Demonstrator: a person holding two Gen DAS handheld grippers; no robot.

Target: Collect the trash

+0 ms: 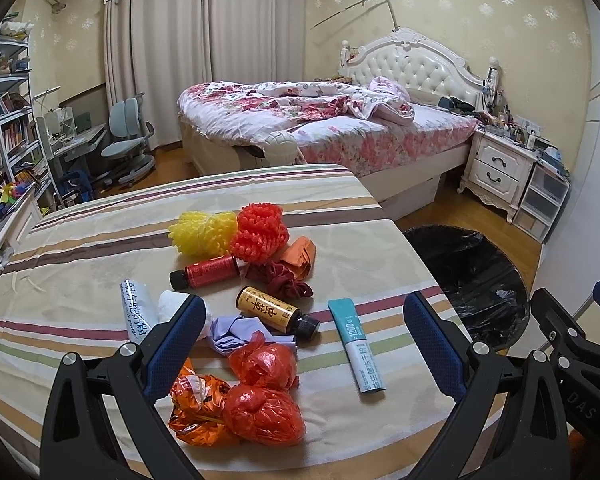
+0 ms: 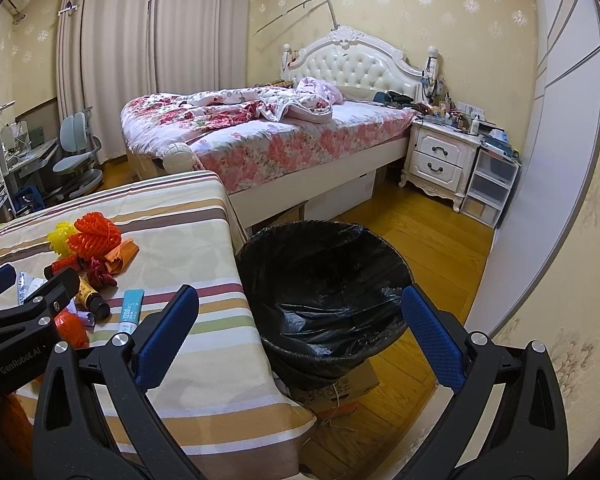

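Observation:
Trash lies on the striped table (image 1: pixel 80 248): yellow (image 1: pixel 200 232) and orange foam nets (image 1: pixel 260 236), a red bottle (image 1: pixel 206 271), a yellow bottle (image 1: pixel 276 311), a teal-and-white tube (image 1: pixel 358 344), red plastic bags (image 1: pixel 264 400), an orange wrapper (image 1: pixel 196 404), a white sachet (image 1: pixel 134 308) and purple paper (image 1: pixel 240 332). My left gripper (image 1: pixel 300 320) is open above the pile, holding nothing. My right gripper (image 2: pixel 300 312) is open over the black-lined bin (image 2: pixel 324 292), empty. The bin (image 1: pixel 476 280) stands beside the table's right edge.
A bed (image 1: pixel 320 128) with floral bedding stands behind the table, with a white nightstand (image 1: pixel 500 168) and plastic drawers (image 1: pixel 544 204) to its right. A desk, chair (image 1: pixel 128 140) and bookshelf (image 1: pixel 8 120) fill the left. The bin rests on a cardboard box (image 2: pixel 336 388) on the wooden floor.

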